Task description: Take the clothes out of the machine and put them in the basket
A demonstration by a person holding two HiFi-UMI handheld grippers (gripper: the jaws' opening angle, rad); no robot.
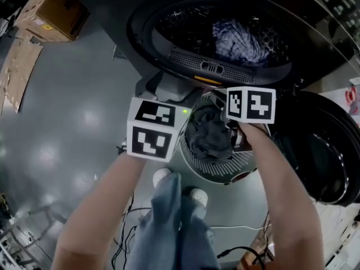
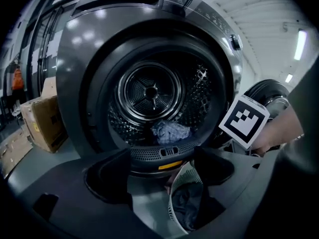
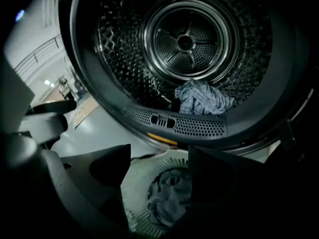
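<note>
Fingers (image 2: 107, 176) of the left gripper (image 2: 162, 153): set wide apart, pads bare, nothing gripped. Through the gap the near rim of the basket (image 1: 212, 163) shows below, and the mouth of the machine (image 2: 70, 83) beyond.

Fingers of the right gripper (image 3: 159, 151): likewise wide apart and gripping nothing. The basket lies under the gap, with the perforated lip of the drum opening just above it in the right gripper view.

Both grippers hang side by side over the basket, angled down towards the machine. In the head view the marker cubes sit close together, the left (image 1: 151, 128) lower and the right (image 1: 251, 104) nearer the drum. The right hand (image 2: 276, 133) holds its gripper from behind.

Basket: white, slatted, standing on the floor (image 1: 73, 111) directly in front of the machine and touching or nearly touching its base; which cannot be told. It contains a heap of dark clothes (image 1: 205, 131).

Machine: front-loading, door (image 1: 320, 151) swung open to the right. One crumpled blue-grey garment (image 1: 239, 41) lies on the drum floor, close behind the lip, slightly right of centre.

Surroundings: the person's shoes (image 1: 163, 176) stand just beside the basket. A cardboard box (image 1: 56, 7) sits well to the left of the machine, with cables (image 1: 129, 229) lying on the floor near the feet.
</note>
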